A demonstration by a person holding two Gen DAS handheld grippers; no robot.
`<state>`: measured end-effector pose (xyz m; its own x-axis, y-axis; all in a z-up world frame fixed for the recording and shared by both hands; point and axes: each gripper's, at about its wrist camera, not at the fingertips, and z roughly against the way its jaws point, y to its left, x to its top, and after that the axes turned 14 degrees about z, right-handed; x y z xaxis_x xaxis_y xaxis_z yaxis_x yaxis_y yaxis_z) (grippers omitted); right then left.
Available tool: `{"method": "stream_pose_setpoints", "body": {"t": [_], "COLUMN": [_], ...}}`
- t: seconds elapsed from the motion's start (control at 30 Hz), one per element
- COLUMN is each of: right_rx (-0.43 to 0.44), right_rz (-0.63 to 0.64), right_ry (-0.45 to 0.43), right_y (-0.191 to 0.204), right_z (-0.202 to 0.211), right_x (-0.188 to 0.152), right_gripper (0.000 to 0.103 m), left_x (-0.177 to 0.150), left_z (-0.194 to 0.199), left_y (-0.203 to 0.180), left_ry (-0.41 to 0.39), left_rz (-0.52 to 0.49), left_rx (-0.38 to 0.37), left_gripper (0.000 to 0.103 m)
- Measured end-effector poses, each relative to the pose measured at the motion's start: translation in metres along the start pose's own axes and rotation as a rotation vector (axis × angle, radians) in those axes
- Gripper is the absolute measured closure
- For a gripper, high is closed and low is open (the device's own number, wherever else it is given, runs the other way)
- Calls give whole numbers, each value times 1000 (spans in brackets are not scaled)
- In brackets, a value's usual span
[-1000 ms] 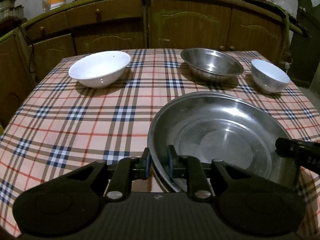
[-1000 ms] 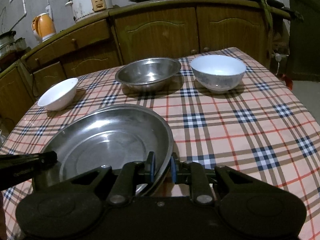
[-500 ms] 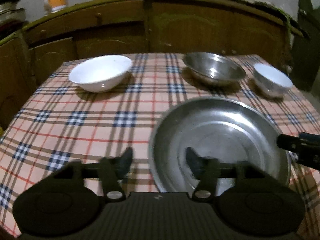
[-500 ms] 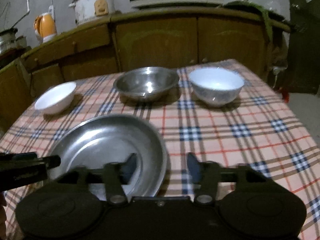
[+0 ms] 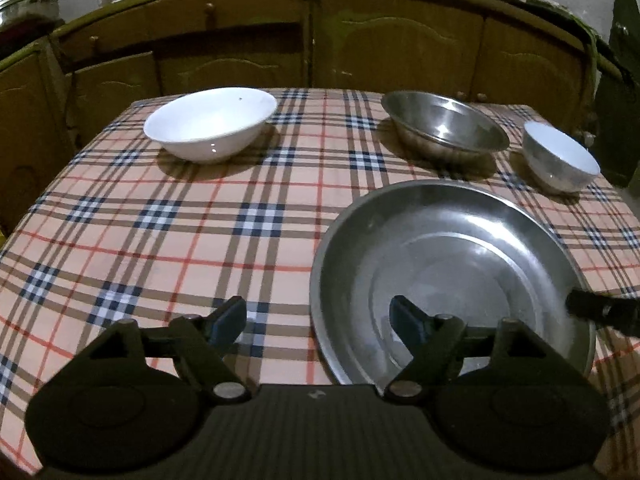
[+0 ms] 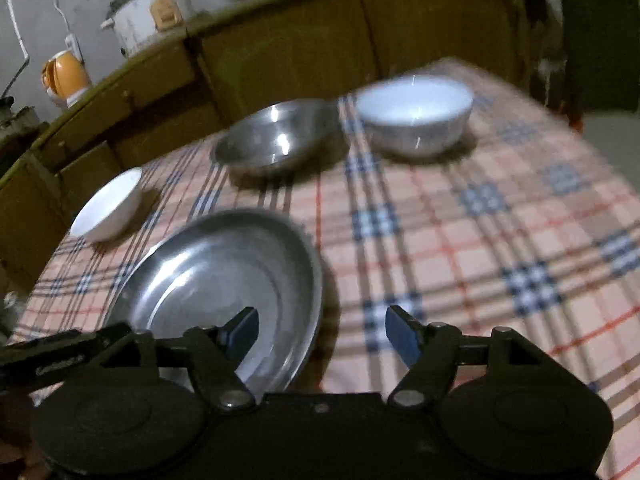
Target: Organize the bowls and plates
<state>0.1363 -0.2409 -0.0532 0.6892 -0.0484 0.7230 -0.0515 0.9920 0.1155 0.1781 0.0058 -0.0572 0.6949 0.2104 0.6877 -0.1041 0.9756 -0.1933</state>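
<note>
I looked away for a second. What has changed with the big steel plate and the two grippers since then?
Both grippers let go of the steel plate: the left gripper and right gripper were clamped on its rim, and their jaws have just been opening. The plate lies on the tablecloth. The three bowls have not moved.

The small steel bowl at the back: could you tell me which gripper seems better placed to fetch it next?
Probably the right gripper. Its jaws are open and empty, and the steel bowl lies nearly straight ahead of it across bare tablecloth. From the left gripper, the bowl sits off to the right beyond the steel plate.
</note>
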Motion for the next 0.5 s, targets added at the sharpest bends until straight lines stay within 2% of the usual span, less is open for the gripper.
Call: {"method": "stream_pose_setpoints", "body": {"t": [0.13, 0.23, 0.3, 0.33, 0.37, 0.4, 0.43, 0.47, 0.5], "right_rx": [9, 27, 38, 43, 48, 57, 69, 78, 66], "right_rz": [-7, 0, 10, 14, 21, 30, 35, 35, 31], "right_ry": [12, 3, -2, -4, -2, 1, 7, 19, 21], "right_y": [-3, -5, -4, -5, -4, -3, -2, -1, 1], "right_z": [-6, -11, -13, -14, -16, -18, -20, -22, -22], "right_x": [-5, -5, -4, -3, -2, 0, 2, 4, 5], "right_gripper": [20, 20, 19, 19, 22, 30, 60, 76, 76], "left_x": [2, 3, 4, 4, 4, 5, 5, 6, 6], "left_z": [-9, -16, -22, -24, -24, -25, -25, -24, -23], "left_y": [-2, -4, -5, -5, -7, -9, -11, -13, -14], "left_ry": [23, 39, 63, 70, 68, 70, 71, 64, 61], "left_rz": [-3, -13, -15, -16, -16, -19, -24, -26, -27], "left_rx": [-4, -7, -18, -25, -39, -48, -47, -41, -33], "left_gripper": [23, 30, 41, 43, 50, 57, 58, 60, 64]}}
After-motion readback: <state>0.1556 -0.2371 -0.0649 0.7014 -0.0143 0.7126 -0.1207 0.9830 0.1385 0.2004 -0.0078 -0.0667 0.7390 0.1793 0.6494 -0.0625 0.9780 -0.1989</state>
